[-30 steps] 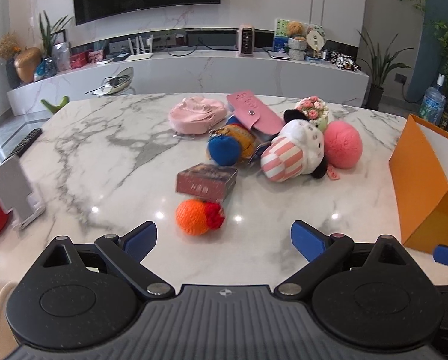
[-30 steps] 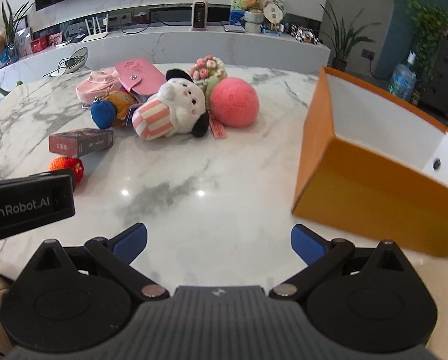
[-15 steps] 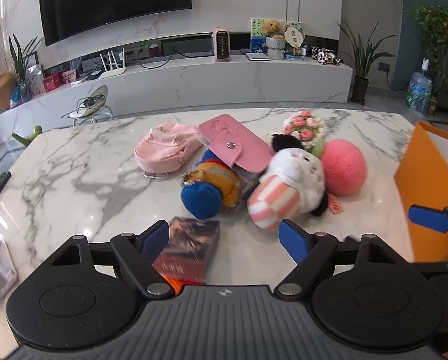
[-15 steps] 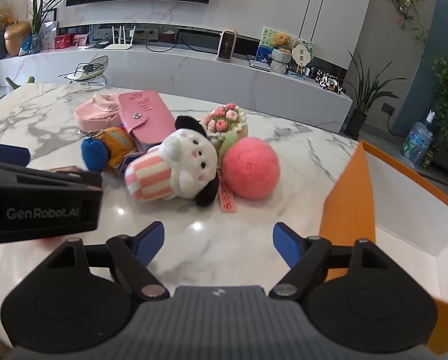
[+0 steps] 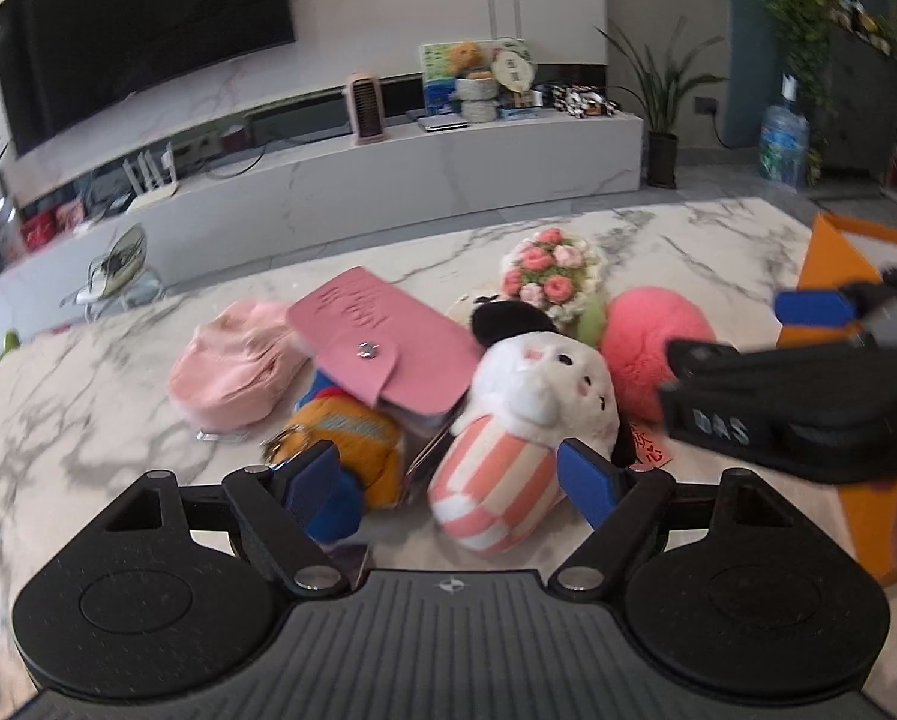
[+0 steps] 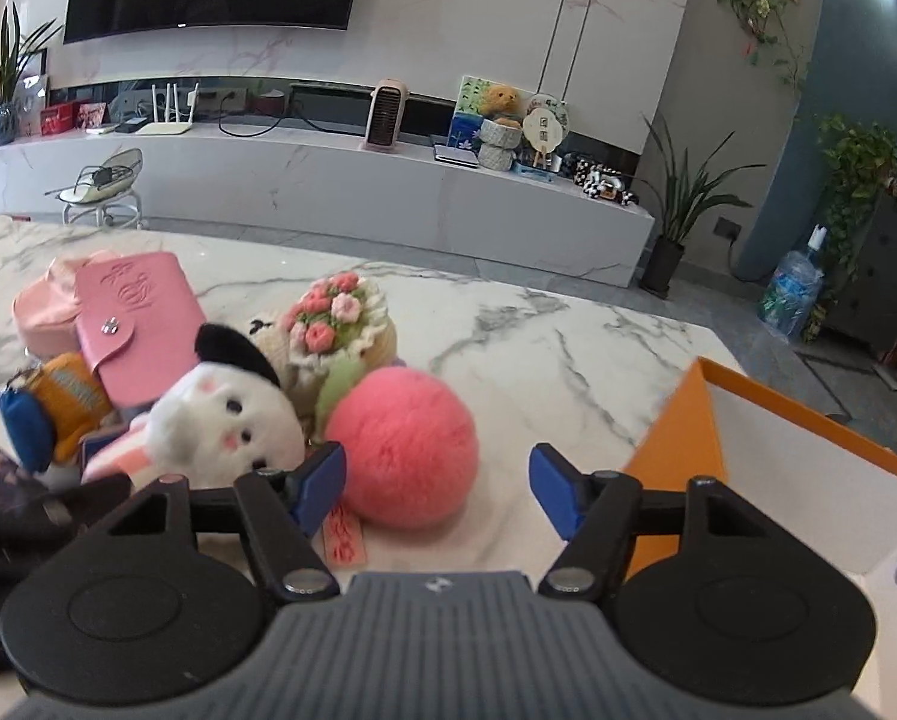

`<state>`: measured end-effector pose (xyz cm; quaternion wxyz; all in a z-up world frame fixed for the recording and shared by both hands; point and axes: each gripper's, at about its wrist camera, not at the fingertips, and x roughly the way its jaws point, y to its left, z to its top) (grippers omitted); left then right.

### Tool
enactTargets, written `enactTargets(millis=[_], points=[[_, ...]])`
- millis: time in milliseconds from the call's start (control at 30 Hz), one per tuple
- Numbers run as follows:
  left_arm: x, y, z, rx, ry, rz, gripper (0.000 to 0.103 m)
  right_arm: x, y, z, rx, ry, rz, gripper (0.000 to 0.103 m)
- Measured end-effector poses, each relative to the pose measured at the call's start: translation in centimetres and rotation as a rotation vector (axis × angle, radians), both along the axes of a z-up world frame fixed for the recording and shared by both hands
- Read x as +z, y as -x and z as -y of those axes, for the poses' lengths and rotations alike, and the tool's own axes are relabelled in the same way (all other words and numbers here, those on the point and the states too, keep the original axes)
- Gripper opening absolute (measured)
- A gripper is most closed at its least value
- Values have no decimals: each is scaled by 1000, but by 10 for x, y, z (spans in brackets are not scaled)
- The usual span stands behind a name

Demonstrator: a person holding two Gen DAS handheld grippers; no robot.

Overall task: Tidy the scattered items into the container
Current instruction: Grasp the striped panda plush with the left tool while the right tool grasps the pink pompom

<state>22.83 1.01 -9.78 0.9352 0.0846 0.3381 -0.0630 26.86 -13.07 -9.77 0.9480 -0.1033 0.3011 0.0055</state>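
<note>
left wrist view: my left gripper [image 5: 448, 477] has its jaws wide apart, low over the striped plush [image 5: 508, 468], which lies on the marble table [image 5: 76, 420] between the blue fingertips [image 5: 313, 474]. left of it, the orange-and-blue toy [image 5: 352, 450] crowds one finger. i'd centre on the striped body and close slowly so the neighbour isn't caught. right wrist view: right gripper [image 6: 436, 483], jaws apart and holding nothing, hangs near the pink pompom [image 6: 403, 450]. orange box [image 6: 748, 450] sits at far right, open side up; i'd lift clear of its wall before releasing.
</note>
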Motion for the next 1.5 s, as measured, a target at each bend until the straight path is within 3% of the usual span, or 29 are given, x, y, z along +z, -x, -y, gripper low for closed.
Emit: enactTargets(millis=[233,467,800,867,933,1100,1200,1233,1400,1500], points=[[-26,-9,22,-74,-109,6,94,-14,-31,3,-4,-81,-41,71],[-41,-13,37,-129,-133,5,88,-34,-41,4,-16,-149,-61,71],[-49,-16,44,-132,-162,27,77,-48,-53,7,-39,-220,-70,70],[-50,-13,45,-142,-185,36,73,-51,-55,12,-49,-265,-90,66],[-48,-11,43,-138,-174,28,70,-54,-56,17,-59,-303,-123,46],[-41,-2,36,-125,-127,-2,69,-51,-44,12,-45,-266,-125,38],[-39,8,34,-120,-119,-18,68,-48,-35,9,-28,-255,-125,10],[-38,12,32,-117,-117,-27,68,-46,-31,8,-20,-249,-126,7],[-35,35,24,-88,-126,-59,68,-45,-12,6,2,-231,-169,1],[-33,43,21,-71,-139,-62,69,-36,3,3,16,-223,-139,1]])
